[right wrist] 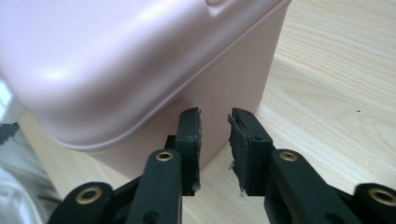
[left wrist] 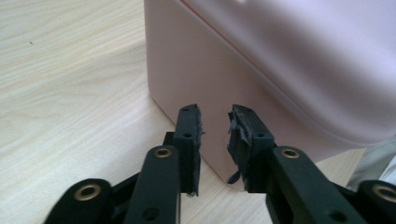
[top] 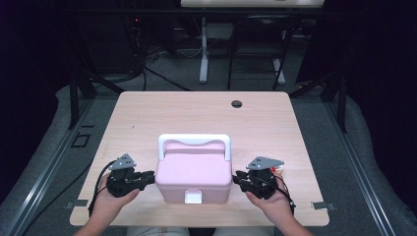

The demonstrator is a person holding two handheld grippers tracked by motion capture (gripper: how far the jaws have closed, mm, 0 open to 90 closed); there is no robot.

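A pink box (top: 194, 176) with a white handle (top: 194, 141) and a white front latch (top: 193, 197) is seen at the near middle of the pale wooden worktop (top: 147, 118), flanked by two hand-held tools. The left claw (top: 150, 178) is pointed at its left wall, the right claw (top: 238, 178) at its right wall (both just beside it). Both claws are parted, with nothing gripped between their worn pads (left wrist: 236, 135).

Pink box (left wrist: 280, 70) cropped, perhaps blurred.
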